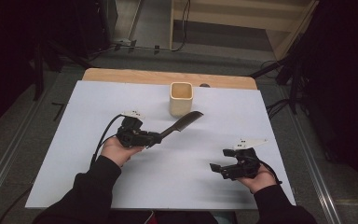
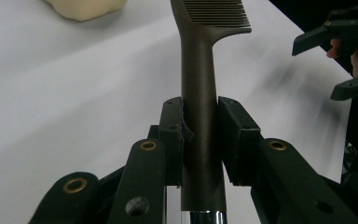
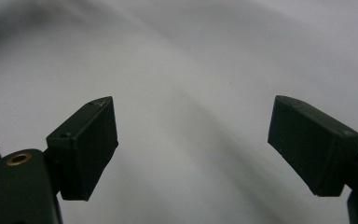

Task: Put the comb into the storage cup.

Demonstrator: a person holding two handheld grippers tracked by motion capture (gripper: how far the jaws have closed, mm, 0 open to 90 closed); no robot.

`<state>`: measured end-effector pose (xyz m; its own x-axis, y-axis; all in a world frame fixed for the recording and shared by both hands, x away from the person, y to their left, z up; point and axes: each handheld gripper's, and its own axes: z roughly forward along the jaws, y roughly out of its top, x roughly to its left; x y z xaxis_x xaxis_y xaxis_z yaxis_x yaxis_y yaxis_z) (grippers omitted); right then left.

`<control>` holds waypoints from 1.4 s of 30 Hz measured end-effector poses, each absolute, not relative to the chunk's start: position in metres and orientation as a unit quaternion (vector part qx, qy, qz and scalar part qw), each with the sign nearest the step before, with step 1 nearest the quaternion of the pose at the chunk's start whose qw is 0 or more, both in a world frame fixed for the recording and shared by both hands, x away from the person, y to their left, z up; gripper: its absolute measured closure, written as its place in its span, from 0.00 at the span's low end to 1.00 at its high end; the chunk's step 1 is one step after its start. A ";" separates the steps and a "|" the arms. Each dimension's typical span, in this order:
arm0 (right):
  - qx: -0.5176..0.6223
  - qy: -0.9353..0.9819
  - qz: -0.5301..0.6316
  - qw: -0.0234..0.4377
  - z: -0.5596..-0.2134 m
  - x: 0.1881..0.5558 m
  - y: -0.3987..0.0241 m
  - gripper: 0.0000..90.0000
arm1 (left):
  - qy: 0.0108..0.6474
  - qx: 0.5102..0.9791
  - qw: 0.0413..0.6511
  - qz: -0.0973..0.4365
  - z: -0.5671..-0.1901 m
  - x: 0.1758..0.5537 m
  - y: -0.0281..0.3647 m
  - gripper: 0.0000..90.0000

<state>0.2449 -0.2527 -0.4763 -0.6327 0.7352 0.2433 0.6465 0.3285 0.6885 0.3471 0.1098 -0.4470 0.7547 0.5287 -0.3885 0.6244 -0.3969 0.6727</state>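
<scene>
Clamping jaws of the left gripper (image 2: 199, 140) are holding the dark plastic comb (image 2: 200, 84) by its handle, lifted off the white tabletop (image 1: 168, 177). It is pointing toward the cream square cup (image 1: 181, 98), so dropping it in is likely pending; the right gripper (image 3: 193, 140) is resting, jaws spread and empty.

Table (image 1: 121, 186) carrying a sheet, with the cup (image 1: 181, 98) standing at far centre. The comb (image 1: 182, 122) lies just near of the cup, its toothed end close to the cup's base and its handle running left and nearward into the left gripper (image 1: 156, 138). The right gripper (image 1: 218, 169) sits at near right, well apart from comb and cup, above bare sheet.
</scene>
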 end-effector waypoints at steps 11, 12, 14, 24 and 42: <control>0.445 0.792 0.415 0.058 -0.468 0.242 -0.253 0.15 | 0.342 0.826 0.445 -0.057 -0.446 0.344 0.082 0.81; 0.447 0.789 0.418 0.060 -0.467 0.242 -0.253 0.16 | 0.342 0.826 0.444 -0.056 -0.446 0.343 0.079 0.81; 0.452 0.782 0.424 0.059 -0.465 0.241 -0.254 0.16 | 0.342 0.824 0.448 -0.054 -0.447 0.343 0.074 0.81; 0.469 0.759 0.447 0.054 -0.455 0.239 -0.250 0.16 | 0.345 0.815 0.464 -0.026 -0.454 0.336 0.051 0.81; 0.523 0.717 0.453 0.085 -0.436 0.243 -0.249 0.16 | 0.354 0.788 0.504 -0.003 -0.466 0.326 0.017 0.81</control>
<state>0.2435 -0.2491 -0.4364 -0.4394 0.8266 0.3516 0.6729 0.0435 0.7385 0.3263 0.0168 -0.4655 0.7491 0.5552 -0.3614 0.5606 -0.2406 0.7924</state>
